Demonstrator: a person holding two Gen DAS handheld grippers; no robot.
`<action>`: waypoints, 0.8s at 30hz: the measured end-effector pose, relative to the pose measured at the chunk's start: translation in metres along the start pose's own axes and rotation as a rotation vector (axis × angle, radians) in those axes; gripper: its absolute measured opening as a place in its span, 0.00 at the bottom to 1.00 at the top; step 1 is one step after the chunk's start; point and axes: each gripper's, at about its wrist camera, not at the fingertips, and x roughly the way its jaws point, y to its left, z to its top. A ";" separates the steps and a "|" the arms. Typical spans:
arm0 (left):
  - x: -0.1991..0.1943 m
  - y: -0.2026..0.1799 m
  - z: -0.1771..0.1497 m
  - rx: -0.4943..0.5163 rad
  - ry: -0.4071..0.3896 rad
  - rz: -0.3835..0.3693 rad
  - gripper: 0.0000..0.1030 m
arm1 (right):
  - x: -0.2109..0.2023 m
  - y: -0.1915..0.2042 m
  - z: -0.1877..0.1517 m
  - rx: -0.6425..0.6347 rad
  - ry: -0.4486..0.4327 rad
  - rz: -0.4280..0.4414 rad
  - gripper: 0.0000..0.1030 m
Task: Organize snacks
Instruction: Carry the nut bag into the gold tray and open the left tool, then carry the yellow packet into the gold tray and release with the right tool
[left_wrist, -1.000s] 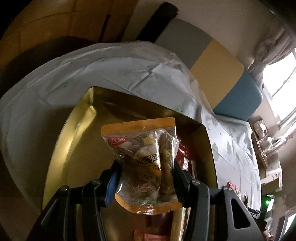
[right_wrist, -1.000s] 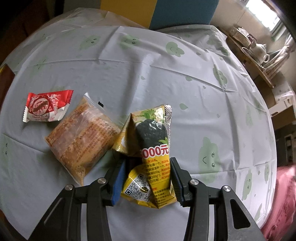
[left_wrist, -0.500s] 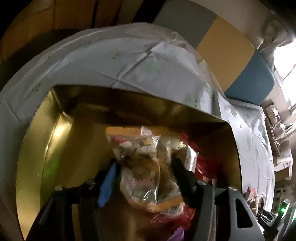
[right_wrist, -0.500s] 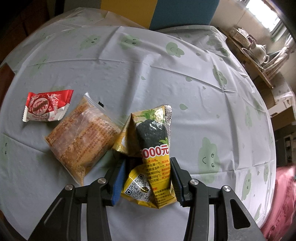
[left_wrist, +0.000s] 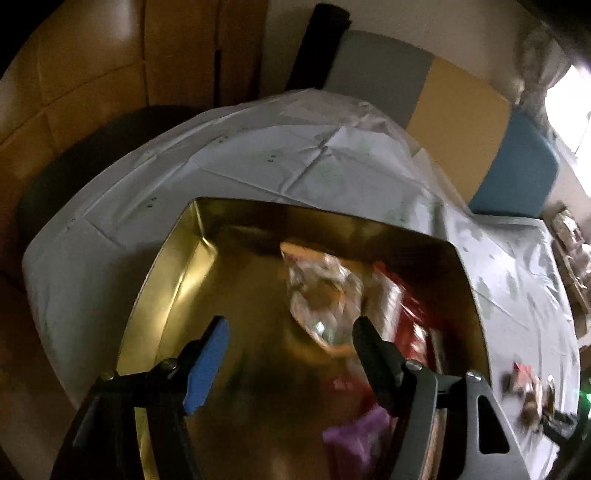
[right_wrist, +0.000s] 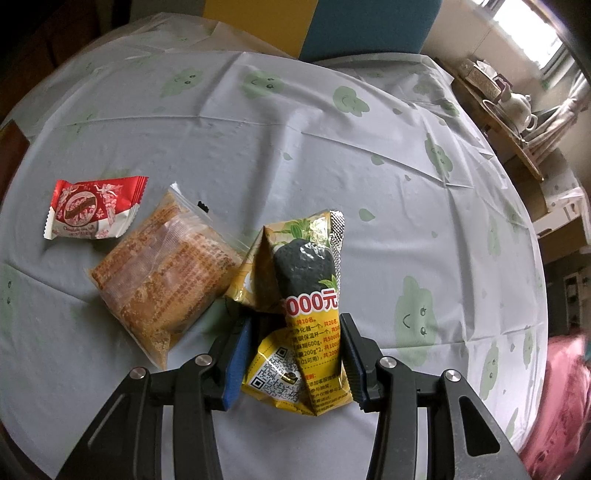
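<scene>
Your left gripper (left_wrist: 290, 328) hangs over the gold tin (left_wrist: 173, 266) with its fingers spread wide and nothing between them. Just beyond its right finger, the clear snack bag (left_wrist: 323, 291) lies inside the tin, blurred, with red packets (left_wrist: 410, 314) beside it on the right and a purple packet (left_wrist: 358, 435) nearer you. The tin sits on the pale tablecloth (left_wrist: 258, 166).

Your right gripper (right_wrist: 295, 350) is clamped on the yellow snack packet (right_wrist: 306, 288), which stands up between the fingers above the tablecloth. From left to right on the cloth you have a red-and-white wrapped sweet (right_wrist: 92, 210), then a clear packet of brown cake (right_wrist: 162, 273) touching the yellow packet's left edge.
</scene>
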 end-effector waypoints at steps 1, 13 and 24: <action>-0.004 -0.004 -0.004 0.014 -0.010 0.000 0.68 | -0.001 0.001 0.000 -0.002 -0.001 -0.002 0.46; -0.042 -0.030 -0.049 0.130 -0.055 -0.018 0.68 | -0.005 0.006 -0.003 -0.018 -0.007 -0.011 0.42; -0.055 -0.031 -0.066 0.168 -0.089 -0.002 0.68 | -0.007 0.010 -0.004 -0.033 -0.013 -0.019 0.40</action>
